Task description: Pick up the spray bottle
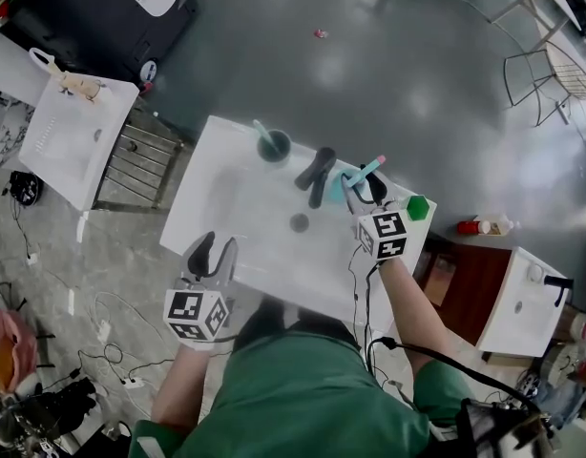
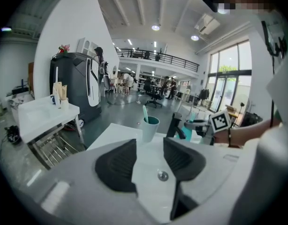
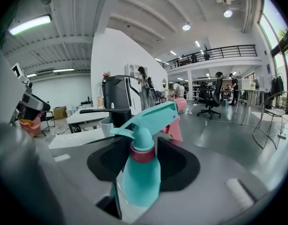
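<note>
The teal spray bottle [image 1: 353,179] with a pink trigger stands upright at the right end of the white sink [image 1: 231,165], beside the black faucet [image 1: 317,175]. My right gripper [image 1: 363,191] is open around it. In the right gripper view the bottle's body [image 3: 141,172] fills the gap between the two black pads [image 3: 109,161], and I cannot tell whether they touch it. My left gripper [image 1: 215,254] hangs open at the sink's near left edge with nothing between its pads [image 2: 117,165]. The left gripper view shows the bottle [image 2: 187,130] far off.
A teal cup [image 1: 273,146] with a toothbrush stands at the sink's back edge, left of the faucet. A green object [image 1: 417,207] sits at the sink's right corner. Other white sinks [image 1: 73,132] stand left and right [image 1: 532,299]. Cables lie on the floor at the left.
</note>
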A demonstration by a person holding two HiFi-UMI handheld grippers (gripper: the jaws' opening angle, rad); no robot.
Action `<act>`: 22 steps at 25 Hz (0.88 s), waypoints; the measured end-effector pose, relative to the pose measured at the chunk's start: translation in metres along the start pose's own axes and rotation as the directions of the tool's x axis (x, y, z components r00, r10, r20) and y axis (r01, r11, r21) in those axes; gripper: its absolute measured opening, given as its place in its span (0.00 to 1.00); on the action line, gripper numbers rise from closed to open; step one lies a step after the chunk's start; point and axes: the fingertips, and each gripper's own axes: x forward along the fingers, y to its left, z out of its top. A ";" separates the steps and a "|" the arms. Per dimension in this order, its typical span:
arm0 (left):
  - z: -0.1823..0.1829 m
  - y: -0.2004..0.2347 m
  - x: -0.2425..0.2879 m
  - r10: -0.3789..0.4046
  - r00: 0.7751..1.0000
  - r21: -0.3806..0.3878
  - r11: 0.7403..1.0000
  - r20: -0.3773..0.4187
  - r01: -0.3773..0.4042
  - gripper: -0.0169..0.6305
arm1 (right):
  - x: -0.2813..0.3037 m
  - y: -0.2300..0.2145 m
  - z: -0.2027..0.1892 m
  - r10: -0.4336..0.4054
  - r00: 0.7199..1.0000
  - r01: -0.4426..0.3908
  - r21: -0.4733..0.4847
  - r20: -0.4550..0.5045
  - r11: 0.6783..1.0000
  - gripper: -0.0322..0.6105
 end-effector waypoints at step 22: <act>0.011 -0.015 -0.020 -0.038 0.998 0.015 0.999 0.059 0.037 0.28 | -0.051 0.023 0.049 -0.026 0.996 0.025 0.011 0.091 1.000 0.31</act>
